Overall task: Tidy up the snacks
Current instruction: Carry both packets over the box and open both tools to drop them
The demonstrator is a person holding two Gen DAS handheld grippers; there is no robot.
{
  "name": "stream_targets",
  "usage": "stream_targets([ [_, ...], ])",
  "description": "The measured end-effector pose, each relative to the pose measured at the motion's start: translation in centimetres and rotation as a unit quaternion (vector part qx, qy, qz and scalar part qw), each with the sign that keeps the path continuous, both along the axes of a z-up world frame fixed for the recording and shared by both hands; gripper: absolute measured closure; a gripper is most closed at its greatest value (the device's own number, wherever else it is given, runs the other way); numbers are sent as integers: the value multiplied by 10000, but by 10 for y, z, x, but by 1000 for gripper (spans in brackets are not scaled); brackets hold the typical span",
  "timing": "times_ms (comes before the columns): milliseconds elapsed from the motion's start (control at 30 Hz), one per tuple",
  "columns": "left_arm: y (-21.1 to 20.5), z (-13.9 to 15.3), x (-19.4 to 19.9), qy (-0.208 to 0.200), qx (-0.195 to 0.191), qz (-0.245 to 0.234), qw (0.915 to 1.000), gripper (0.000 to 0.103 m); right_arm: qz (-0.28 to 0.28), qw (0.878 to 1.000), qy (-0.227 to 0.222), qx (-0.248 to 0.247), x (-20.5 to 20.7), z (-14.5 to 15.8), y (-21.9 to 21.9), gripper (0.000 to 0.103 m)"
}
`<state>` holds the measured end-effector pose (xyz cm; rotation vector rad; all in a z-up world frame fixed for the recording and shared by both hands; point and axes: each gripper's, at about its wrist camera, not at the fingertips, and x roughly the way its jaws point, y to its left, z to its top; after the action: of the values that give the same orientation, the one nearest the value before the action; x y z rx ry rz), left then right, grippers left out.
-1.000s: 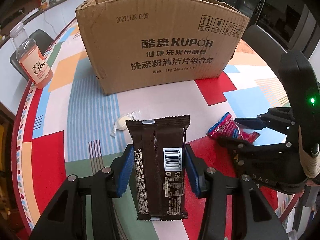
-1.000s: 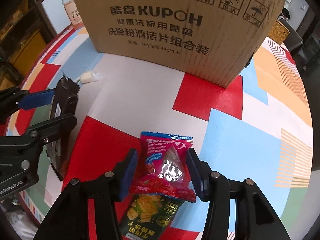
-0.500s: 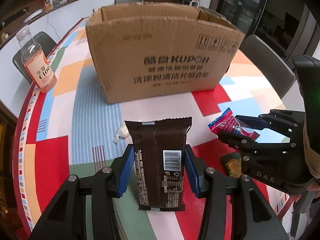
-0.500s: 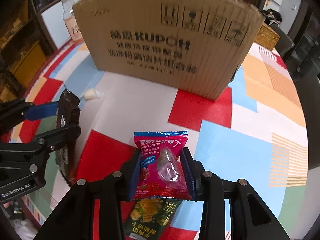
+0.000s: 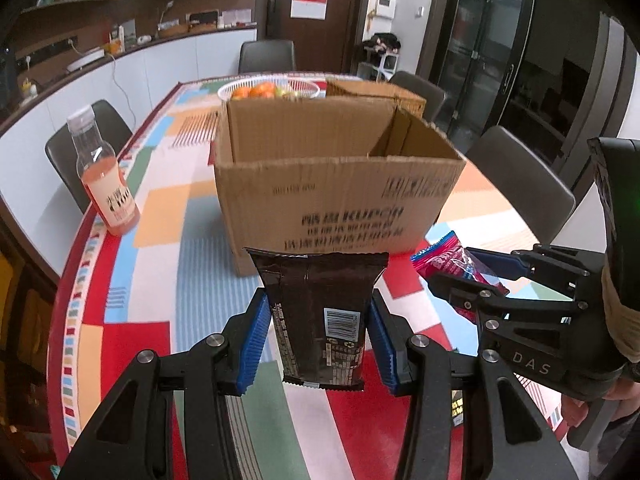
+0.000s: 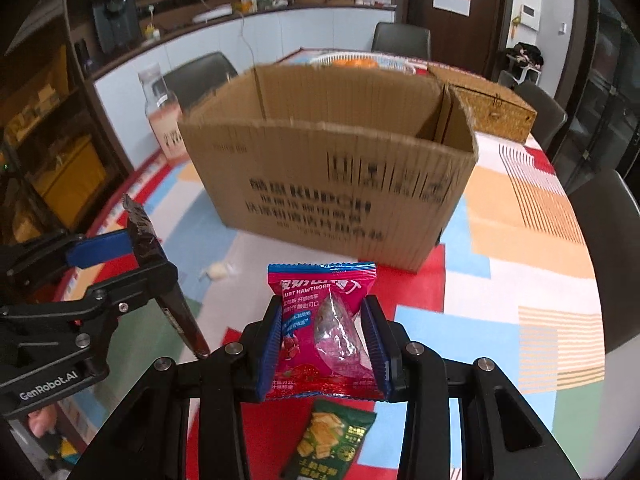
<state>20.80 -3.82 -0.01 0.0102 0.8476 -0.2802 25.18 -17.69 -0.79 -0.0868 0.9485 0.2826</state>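
Note:
My left gripper (image 5: 318, 342) is shut on a dark brown snack packet (image 5: 320, 312) and holds it in the air in front of the open cardboard box (image 5: 336, 192). My right gripper (image 6: 324, 346) is shut on a pink hawthorn snack bag (image 6: 324, 320), also held above the table short of the box (image 6: 328, 184). The pink bag (image 5: 452, 264) and right gripper (image 5: 472, 276) show at the right of the left wrist view. The brown packet (image 6: 160, 272) shows edge-on at the left of the right wrist view. A green snack bag (image 6: 332, 440) lies on the table below my right gripper.
A bottle of pink drink (image 5: 106, 176) stands left of the box. A small white wrapped sweet (image 6: 218, 270) lies on the coloured tablecloth (image 6: 520, 240). A white fruit basket (image 5: 270, 90) and a wicker box (image 6: 492, 108) stand behind the box. Chairs surround the table.
Both grippers have risen with their snacks, so the views now look over the box's front rim into its inside. The grips have not changed.

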Motion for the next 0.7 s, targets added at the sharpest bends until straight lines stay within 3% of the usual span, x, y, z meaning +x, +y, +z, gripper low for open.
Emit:
stream_targets([
  [700, 7, 88, 35, -1063, 33, 20, 9943, 56, -229, 9938, -1037, 321, 24, 81, 1, 63],
])
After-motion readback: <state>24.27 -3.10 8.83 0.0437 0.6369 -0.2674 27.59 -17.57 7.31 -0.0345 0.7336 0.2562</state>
